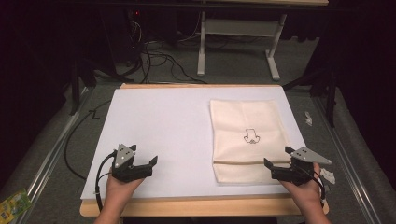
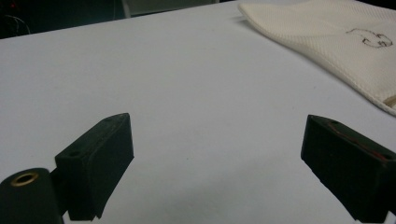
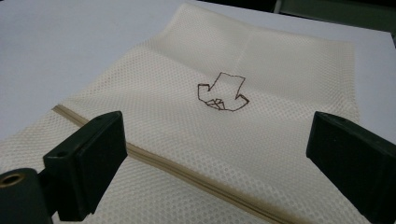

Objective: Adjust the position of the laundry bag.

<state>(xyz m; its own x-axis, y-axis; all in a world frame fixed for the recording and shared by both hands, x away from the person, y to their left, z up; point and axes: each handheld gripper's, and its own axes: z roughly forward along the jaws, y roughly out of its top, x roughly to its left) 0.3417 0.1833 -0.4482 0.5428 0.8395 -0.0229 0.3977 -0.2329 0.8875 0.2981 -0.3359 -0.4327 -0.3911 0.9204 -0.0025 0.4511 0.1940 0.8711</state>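
In the high view, a cream mesh bag is seen lying flat on the right half of a white sheet that covers the wooden table. A zipper band runs across the bag near its close end, and a small brown drawing is printed at its middle. The right gripper is held over the near right corner of the bag, with its jaws spread apart and nothing between them. This position is probably chosen because the zipper end is the part to be handled first. The left gripper is held over bare sheet, well apart from the bag, also with jaws spread and nothing gripped; it appears to be waiting.

In the left gripper view, the two black jaws are seen wide apart above the white sheet. The mesh bag lies far off at the upper right, so this tool cannot reach it without being moved across.

In the right gripper view, the jaws are wide apart and the bag lies directly under and ahead of them. The zipper band passes between the jaws, and the brown drawing is just beyond. Whether the jaws touch the cloth cannot be told. The bag is spread smooth, likely so that an edge can be gripped cleanly.
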